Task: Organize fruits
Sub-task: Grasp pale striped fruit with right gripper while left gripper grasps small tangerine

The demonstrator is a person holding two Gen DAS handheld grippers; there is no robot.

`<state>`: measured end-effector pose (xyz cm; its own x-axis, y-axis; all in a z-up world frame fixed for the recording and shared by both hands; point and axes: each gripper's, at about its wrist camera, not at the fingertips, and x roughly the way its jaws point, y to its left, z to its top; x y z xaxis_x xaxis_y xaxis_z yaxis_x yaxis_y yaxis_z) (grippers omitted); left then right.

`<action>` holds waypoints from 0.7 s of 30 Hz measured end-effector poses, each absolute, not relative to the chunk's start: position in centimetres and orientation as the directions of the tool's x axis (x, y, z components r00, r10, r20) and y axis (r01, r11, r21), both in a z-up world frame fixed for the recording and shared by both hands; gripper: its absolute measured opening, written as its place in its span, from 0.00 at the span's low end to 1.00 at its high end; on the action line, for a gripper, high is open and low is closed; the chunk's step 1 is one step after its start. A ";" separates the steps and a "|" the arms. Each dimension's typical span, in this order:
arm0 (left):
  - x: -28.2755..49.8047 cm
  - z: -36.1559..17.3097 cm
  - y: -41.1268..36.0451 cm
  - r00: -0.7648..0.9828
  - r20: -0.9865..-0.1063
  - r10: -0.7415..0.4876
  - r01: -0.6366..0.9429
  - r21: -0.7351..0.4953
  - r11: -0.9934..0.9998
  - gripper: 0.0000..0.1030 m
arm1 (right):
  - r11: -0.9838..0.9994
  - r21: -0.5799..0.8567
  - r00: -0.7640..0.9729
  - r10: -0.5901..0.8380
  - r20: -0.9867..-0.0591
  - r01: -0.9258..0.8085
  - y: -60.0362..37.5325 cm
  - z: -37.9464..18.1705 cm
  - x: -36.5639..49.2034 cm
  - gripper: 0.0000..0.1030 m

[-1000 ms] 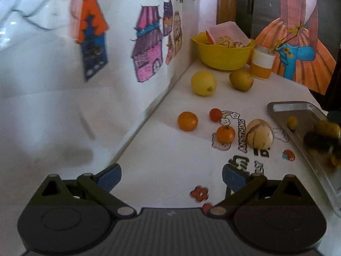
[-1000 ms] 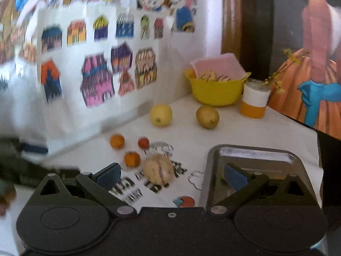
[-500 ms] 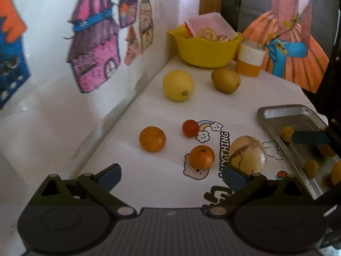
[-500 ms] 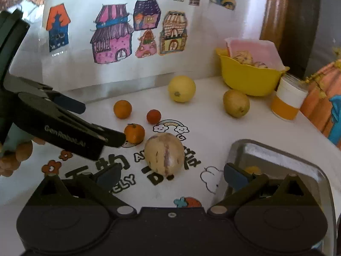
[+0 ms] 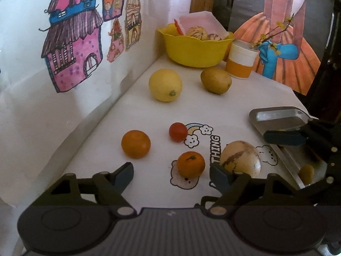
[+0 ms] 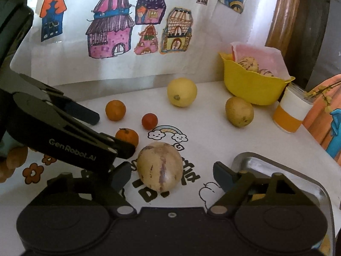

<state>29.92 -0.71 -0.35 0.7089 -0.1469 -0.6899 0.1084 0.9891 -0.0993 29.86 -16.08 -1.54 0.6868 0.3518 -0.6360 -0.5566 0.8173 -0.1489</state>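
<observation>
Where left gripper point(image 5: 171, 171) gapes: tangerine point(image 5: 191, 164) between.

On the wall to your left hangs a white sheet point(image 6: 85, 68) of coloured house drawings: a pink house point(image 5: 72, 49) with a blue band under its roof, an orange-roofed blue one point(image 6: 52, 15), and a striped yellow one point(image 6: 177, 32). The tablecloth point(image 5: 213, 111) is white, printed with a rainbow point(image 5: 192, 128) between smiling clouds, black lettering point(image 5: 215, 149), and orange flowers point(image 6: 32, 171) near its edge. Just beside the far bowl you see a white-and-orange cup point(image 5: 240, 60) with thin twigs point(image 5: 275, 33) of small yellow blossoms. Behind the cup stands a picture point(image 5: 285, 34) of an orange dress with a blue bow. A wooden post point(image 6: 283, 15) rises in the corner.
</observation>
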 end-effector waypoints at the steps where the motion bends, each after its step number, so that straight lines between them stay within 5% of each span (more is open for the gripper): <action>1: 30.0 -0.4 -0.8 0.709 -0.689 -0.150 0.112 -0.099 0.989 0.76 | 0.817 -0.146 0.684 0.354 -0.638 -0.558 -16.0 -1.6 29.9 0.81; 12: 30.3 -0.5 -1.6 0.718 -0.676 -0.164 0.141 -0.090 0.986 0.52 | 0.835 -0.100 0.676 0.361 -0.642 -0.541 -15.9 -2.2 30.5 0.67; 17: 30.1 -0.5 -2.1 0.721 -0.670 -0.178 0.157 -0.093 0.983 0.31 | 0.827 -0.076 0.660 0.385 -0.646 -0.557 -16.0 -2.1 30.5 0.55; 21: 29.7 -0.3 -2.4 0.724 -0.670 -0.163 0.142 -0.086 0.986 0.30 | 0.826 -0.070 0.652 0.386 -0.652 -0.560 -15.9 -1.9 30.2 0.49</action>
<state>29.66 -2.39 -0.32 0.7240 -0.1628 -0.6704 0.1417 0.9861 -0.0865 30.16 -15.86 -1.92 0.6519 0.3865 -0.6525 -0.5596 0.8258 -0.0699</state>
